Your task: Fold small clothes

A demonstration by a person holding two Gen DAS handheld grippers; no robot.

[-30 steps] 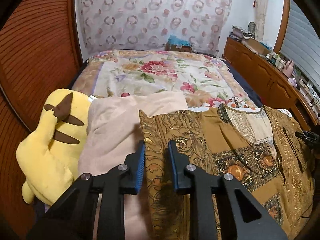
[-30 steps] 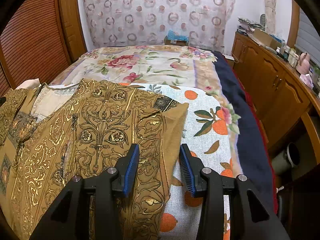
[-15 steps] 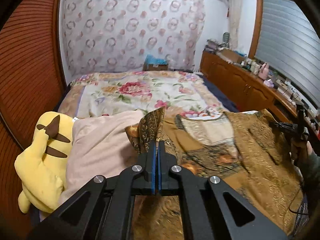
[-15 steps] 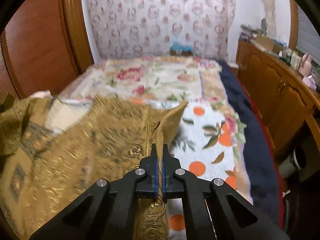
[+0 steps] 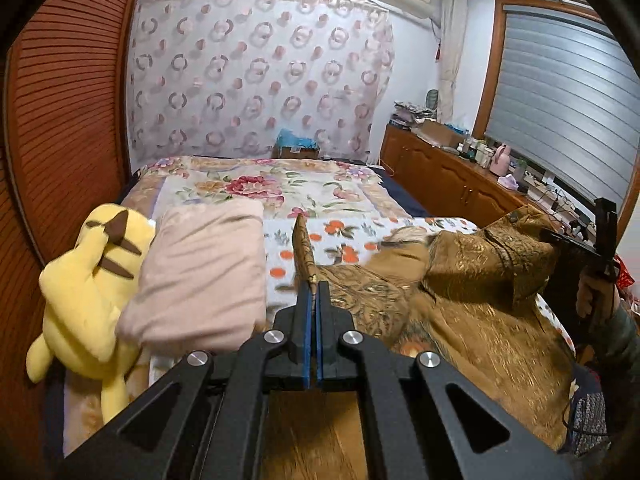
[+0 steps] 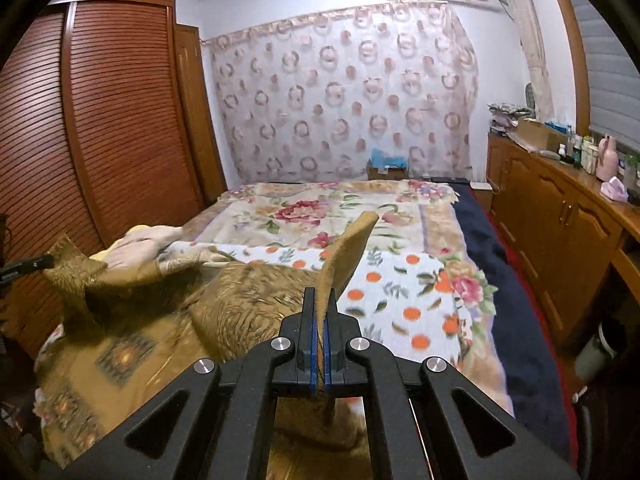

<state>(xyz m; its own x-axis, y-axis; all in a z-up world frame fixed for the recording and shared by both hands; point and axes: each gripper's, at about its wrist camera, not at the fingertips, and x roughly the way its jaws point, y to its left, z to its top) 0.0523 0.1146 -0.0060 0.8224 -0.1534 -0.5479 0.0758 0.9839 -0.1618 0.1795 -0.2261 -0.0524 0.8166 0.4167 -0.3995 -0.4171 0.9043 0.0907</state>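
The fingers (image 5: 305, 312) of the left gripper (image 5: 312, 300) were clamped on one corner of the brown patterned garment (image 5: 480, 292), whose length sagged rightward and below them across the bed (image 5: 280, 192) to the right gripper (image 6: 319, 308), likewise pinching its opposite corner.

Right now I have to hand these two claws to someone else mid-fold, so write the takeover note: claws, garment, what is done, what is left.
Left claw: shut on a corner of the brown-gold patterned garment, lifted off the bed.
Right claw: shut on the garment's other corner, also raised.
Garment: hangs bunched between both claws over the orange-print cloth; its far part still rests on the bed.
Nearby: pink folded cloth and yellow plush toy on the left side.
Done: both corners gripped and lifted.
Left: carry the corners over to make the fold, lay flat, release.
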